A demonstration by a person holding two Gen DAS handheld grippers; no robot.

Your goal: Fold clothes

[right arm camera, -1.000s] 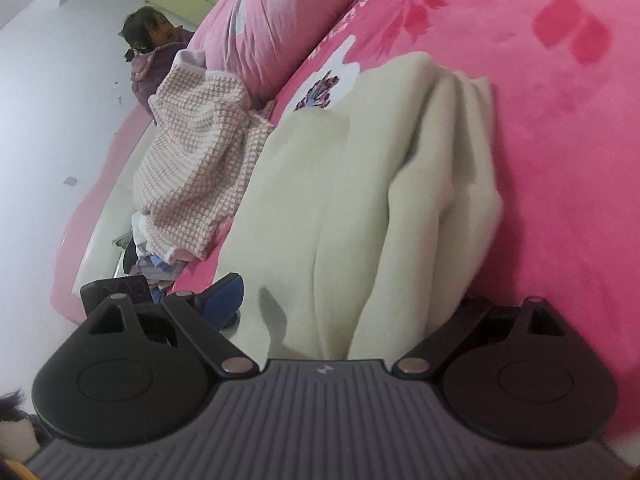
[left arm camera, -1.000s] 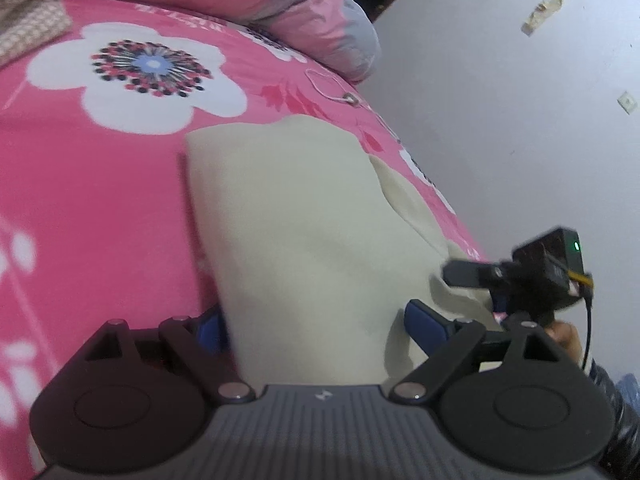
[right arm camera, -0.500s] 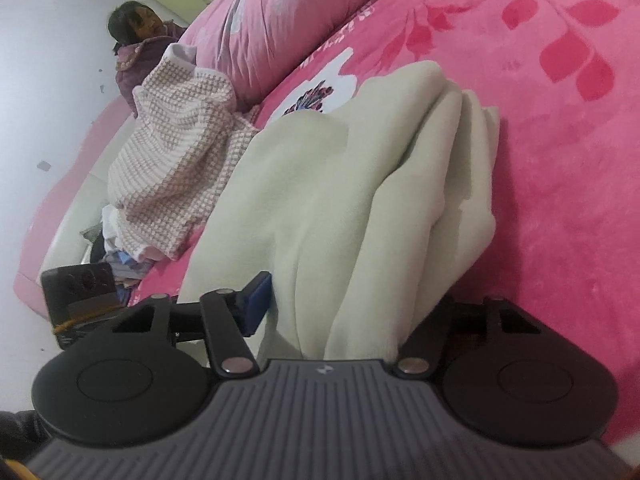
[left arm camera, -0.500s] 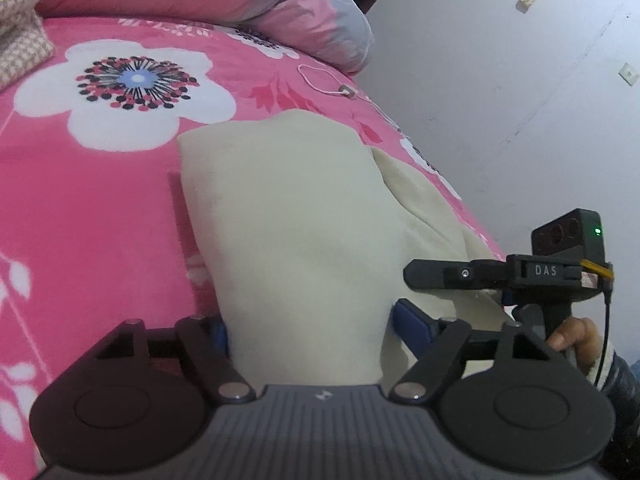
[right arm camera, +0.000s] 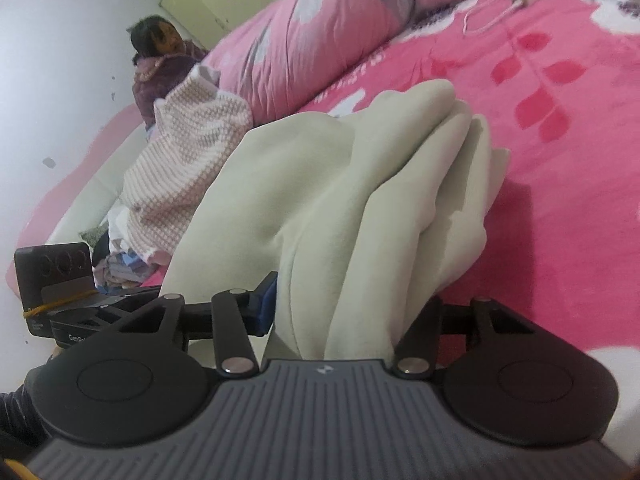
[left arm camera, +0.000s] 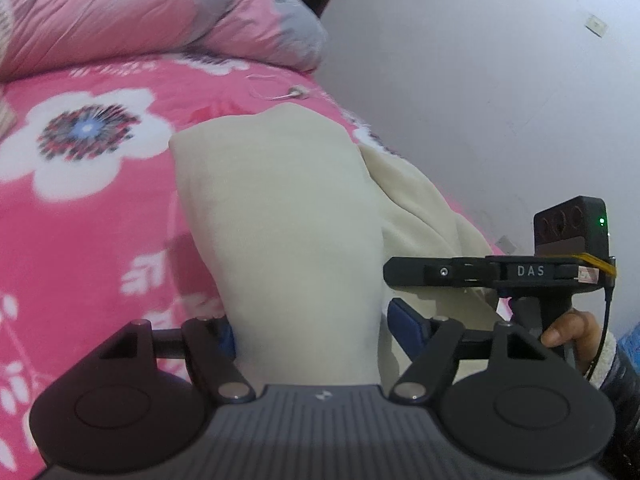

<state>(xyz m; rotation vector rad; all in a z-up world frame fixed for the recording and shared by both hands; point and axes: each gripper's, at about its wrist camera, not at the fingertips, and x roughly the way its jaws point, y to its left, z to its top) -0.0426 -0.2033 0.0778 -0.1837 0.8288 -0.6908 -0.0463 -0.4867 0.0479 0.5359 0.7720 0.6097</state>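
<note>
Cream garment (left arm camera: 280, 216) bunched near bed (left arm camera: 80, 240) edge; left gripper (left arm camera: 310, 330) clamped on fold, right gripper (right arm camera: 340, 312) clamped on layered end.

A bed (left arm camera: 80, 208) in pink flowered cover fills the view. A pink and grey quilt (left arm camera: 152, 12) is bunched at 11 o'clock. A plain white wall (left arm camera: 480, 80) rises at 2 o'clock.

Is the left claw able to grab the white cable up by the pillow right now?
Probably not: the left claw is shut on the cream garment, and the white cable lies beyond it.
</note>
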